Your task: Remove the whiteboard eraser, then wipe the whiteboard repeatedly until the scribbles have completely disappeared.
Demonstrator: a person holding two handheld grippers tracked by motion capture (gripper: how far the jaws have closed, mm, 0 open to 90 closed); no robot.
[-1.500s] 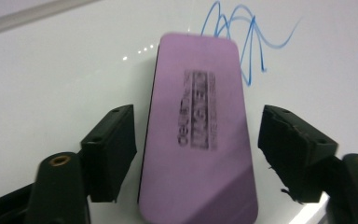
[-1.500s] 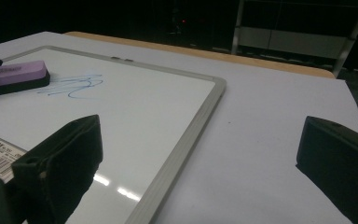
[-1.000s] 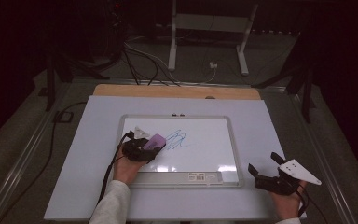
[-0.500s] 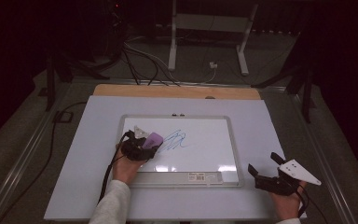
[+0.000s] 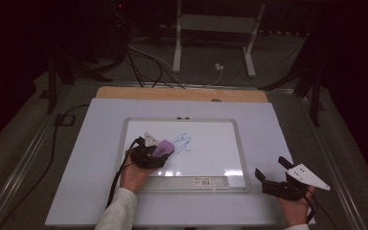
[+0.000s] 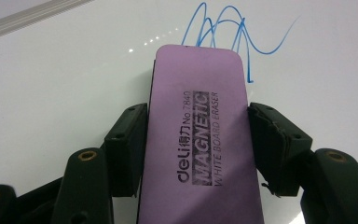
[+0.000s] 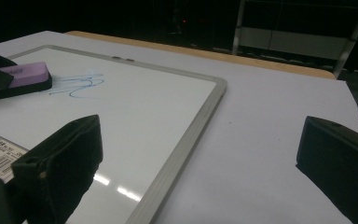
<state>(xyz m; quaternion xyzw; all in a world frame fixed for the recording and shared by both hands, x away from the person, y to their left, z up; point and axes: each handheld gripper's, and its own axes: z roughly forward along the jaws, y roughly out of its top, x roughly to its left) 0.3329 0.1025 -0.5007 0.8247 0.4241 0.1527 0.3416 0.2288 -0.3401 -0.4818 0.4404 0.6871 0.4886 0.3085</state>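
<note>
On the whiteboard [image 5: 220,153], the left gripper [image 6: 198,126] clamps the purple magnetic eraser [image 6: 198,140] flat beside the blue scribble [image 6: 233,28], apparently to wipe it; the right gripper [image 5: 274,173] rests open nearby.

Dim room, dark beyond the table [image 5: 86,191]. Overhead light glares on the whiteboard [image 5: 211,153] at 5 o'clock in the high view. Right gripper view: near jaws blurred. Left gripper view is sharp and bright.

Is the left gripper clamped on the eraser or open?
Clamped: the left gripper has both black pads pressed against the sides of the purple eraser, beside the blue scribble on the whiteboard.
</note>
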